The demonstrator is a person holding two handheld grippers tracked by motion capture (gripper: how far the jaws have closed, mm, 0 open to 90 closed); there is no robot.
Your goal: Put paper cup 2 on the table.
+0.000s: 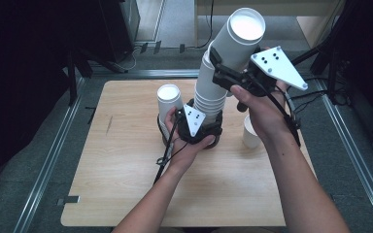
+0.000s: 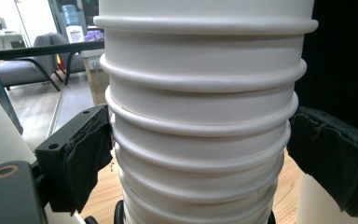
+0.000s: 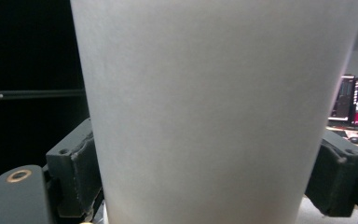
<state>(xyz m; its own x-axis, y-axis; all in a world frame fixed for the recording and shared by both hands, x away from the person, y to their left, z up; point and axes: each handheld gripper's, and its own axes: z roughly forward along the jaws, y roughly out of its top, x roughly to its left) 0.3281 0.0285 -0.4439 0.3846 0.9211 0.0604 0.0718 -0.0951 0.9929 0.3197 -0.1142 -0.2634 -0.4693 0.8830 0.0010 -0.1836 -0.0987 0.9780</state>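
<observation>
Left of the desk point(image 1: 126, 204)'s middle stands a lone white paper cup point(image 1: 169, 98). Beside it our left tongs point(image 1: 201, 127) clasp the base of the ribbed stack of nested cups point(image 1: 209, 94), upright near the desk's centre. Our right tongs point(image 1: 230, 74) are clenched on the smooth, tapered top cup point(image 1: 240, 36), straight above along the stack's tilted long axis. Another cup point(image 1: 250, 133) sits toward the right edge.

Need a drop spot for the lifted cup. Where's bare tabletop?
Free: the left part of the table, from its left edge to the single cup, and the near strip between the forearms. Crowded: centre, around the cup stack and left gripper, and the right edge by the lone cup.
</observation>
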